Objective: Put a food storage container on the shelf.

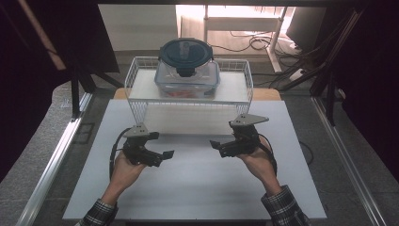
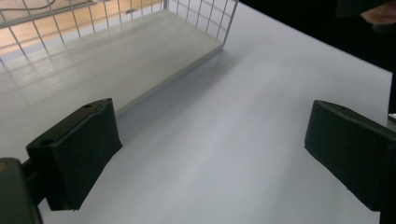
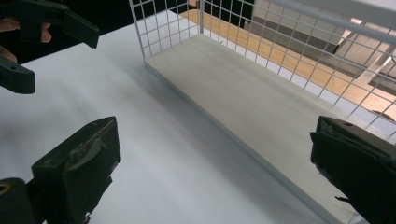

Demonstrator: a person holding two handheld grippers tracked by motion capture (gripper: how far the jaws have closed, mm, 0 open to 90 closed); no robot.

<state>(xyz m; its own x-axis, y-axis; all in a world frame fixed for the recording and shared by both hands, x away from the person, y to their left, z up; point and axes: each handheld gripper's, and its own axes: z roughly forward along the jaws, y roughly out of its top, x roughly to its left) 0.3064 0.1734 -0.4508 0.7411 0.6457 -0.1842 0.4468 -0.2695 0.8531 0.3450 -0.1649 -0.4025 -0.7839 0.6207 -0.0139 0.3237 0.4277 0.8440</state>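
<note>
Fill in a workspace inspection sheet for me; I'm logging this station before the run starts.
Surface: white table top, bare in front of the rack.
Job's things: round-lidded container on top of the white wire rack; lower shelf board bare.
Clutter: nothing seen.
Grippers: left gripper and right gripper both open, holding nothing, apart from the rack.
Cables: black gripper cable looping by the left hand; floor cables behind the table.
Surroundings: metal frame rails, grey floor.

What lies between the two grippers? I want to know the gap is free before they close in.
Only bare white table lies between the left gripper and the right gripper, as the high view shows; both stand open.
</note>
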